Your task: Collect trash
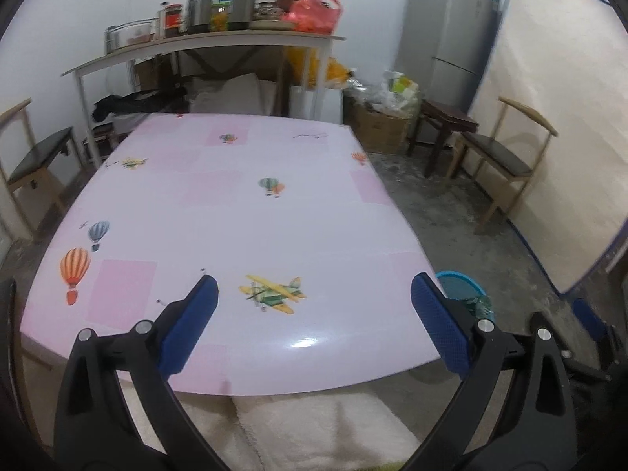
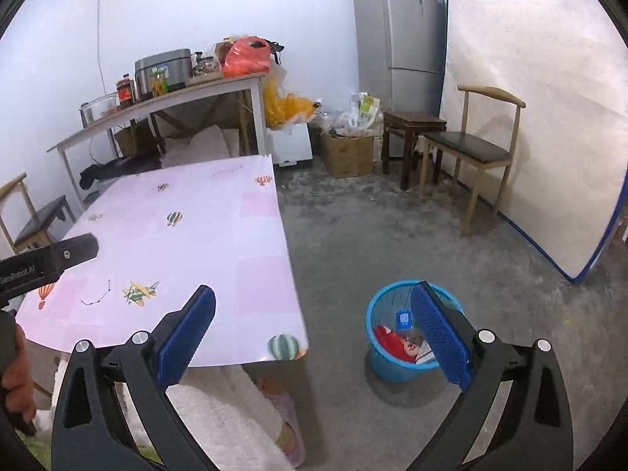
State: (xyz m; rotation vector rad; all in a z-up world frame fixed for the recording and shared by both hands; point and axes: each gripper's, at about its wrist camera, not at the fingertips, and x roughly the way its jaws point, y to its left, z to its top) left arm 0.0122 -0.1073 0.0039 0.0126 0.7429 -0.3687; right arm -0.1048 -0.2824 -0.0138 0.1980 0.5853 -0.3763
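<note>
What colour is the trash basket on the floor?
Blue mesh trash basket, clearest in the right wrist view.

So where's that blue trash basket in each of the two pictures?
Left wrist view: blue basket at lower right, mostly hidden behind the table corner and a gripper finger.
Right wrist view: basket in full on the floor, lower centre-right, trash inside.
Shared landmark: the silver fridge.

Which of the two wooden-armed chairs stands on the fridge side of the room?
The chair against the white panel, beside the dark stool; the other chair stands across the table.
</note>
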